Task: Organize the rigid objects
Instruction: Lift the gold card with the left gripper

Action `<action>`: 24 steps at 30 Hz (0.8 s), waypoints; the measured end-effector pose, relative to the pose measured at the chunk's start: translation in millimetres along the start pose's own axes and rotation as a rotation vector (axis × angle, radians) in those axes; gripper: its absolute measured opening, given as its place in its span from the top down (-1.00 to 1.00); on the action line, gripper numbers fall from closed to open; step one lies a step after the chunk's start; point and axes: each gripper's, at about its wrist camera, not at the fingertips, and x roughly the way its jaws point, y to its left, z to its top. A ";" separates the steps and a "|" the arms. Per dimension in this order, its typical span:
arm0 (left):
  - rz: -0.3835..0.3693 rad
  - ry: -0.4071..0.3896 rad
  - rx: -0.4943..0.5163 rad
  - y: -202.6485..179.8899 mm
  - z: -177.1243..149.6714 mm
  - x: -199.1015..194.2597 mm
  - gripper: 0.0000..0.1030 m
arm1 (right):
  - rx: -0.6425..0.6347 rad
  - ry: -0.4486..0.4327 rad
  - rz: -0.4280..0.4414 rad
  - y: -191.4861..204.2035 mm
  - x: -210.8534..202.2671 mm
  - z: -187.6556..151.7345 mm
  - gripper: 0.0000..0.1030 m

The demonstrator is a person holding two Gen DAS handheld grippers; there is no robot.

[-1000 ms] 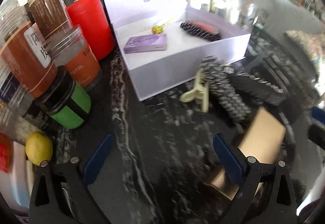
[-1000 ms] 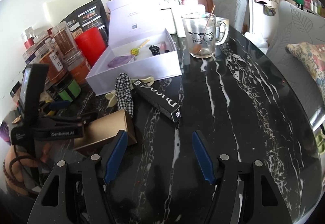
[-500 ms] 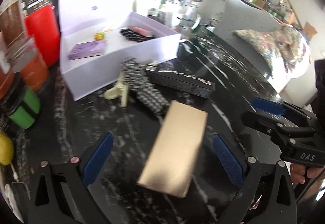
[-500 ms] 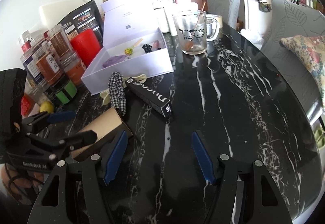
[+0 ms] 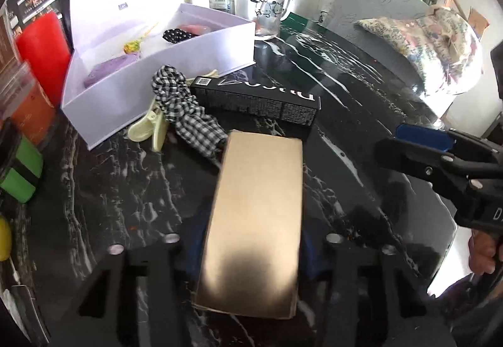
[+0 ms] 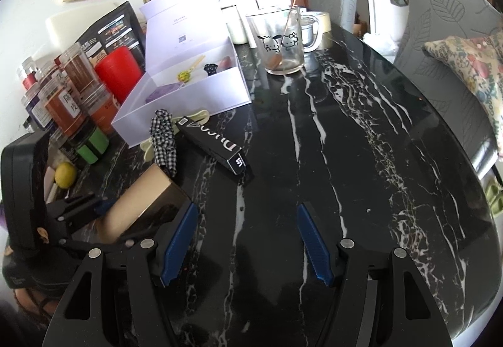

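The left gripper (image 5: 251, 248) has its fingers closed narrow against the two long sides of a tan rectangular cardboard box (image 5: 254, 221), which lies lengthwise between them and reaches forward past their tips; whether the box rests on the surface or is raised off it cannot be told. In the right wrist view the same box (image 6: 141, 202) sits near the left edge of the frame, clamped by the left gripper (image 6: 103, 212), which points across toward the right.

Just beyond the box's far end lie one black-and-white checked fabric scrunchie (image 5: 185, 108), touching that end, one pale yellow plastic hair claw clip (image 5: 151, 130) and one long black printed carton (image 5: 257, 98). Behind them stands one open white rectangular gift box (image 5: 157, 86), lid upright, with a few small items inside.

The right gripper (image 6: 248, 240) hovers with its blue-padded fingers (image 6: 179, 240) spread wide and nothing between them, pointing along the black white-veined marble surface (image 6: 345, 133). Ahead of it and to its right the surface runs bare up to the curved far edge. One clear glass mug with cartoon prints (image 6: 279, 42) stands near the back. A cluster of jars, among them one red cylindrical canister (image 6: 118, 70), crowds the left edge beside the gift box.
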 end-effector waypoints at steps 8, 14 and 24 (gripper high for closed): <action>-0.034 -0.026 -0.050 11.5 -13.8 -23.3 0.14 | -0.028 0.009 0.027 11.3 4.9 2.0 -0.29; 0.027 -0.015 -0.092 35.6 -27.7 -36.1 0.14 | -0.064 0.022 0.071 29.6 14.3 3.2 -0.29; 0.155 -0.036 -0.221 86.8 -38.9 -36.1 0.14 | -0.126 0.055 0.099 66.0 38.5 6.5 -0.29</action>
